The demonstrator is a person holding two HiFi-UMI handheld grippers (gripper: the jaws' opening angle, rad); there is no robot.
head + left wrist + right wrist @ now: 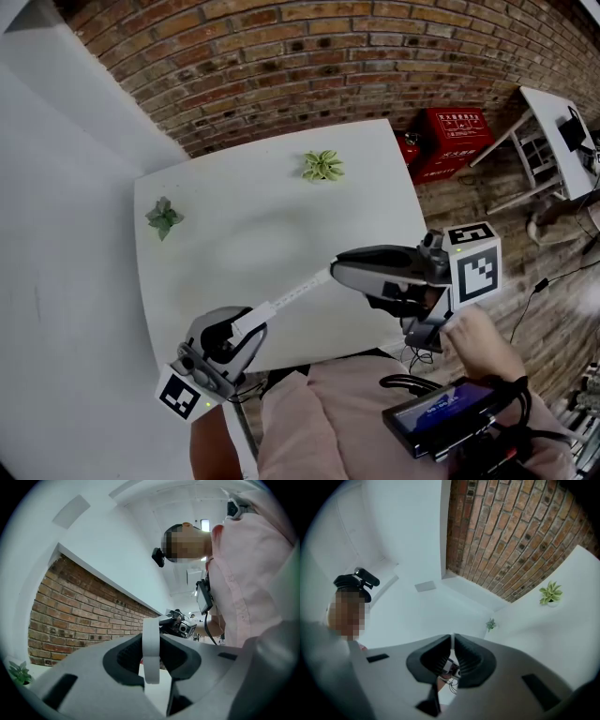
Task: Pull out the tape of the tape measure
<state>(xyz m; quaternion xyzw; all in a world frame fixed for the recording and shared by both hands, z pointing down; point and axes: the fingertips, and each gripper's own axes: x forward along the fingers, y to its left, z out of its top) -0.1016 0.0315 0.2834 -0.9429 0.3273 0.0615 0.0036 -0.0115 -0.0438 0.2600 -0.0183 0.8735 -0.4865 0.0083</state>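
Nearest us, our left gripper (246, 330) has its jaws clamped on the white tape measure case (251, 321). The tape (300, 291) runs rightward over the white bench (281, 216) to our right gripper (337, 272), whose jaws are pinched nearly together on its end.

One left gripper (242, 330), one right gripper (337, 273), one tape measure (281, 302), two plants (322, 166) (164, 217), one table (253, 225), two red boxes (457, 138) (409, 148)

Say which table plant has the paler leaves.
The yellow-green plant near the table's far edge; the other plant, by the left edge, is darker green.
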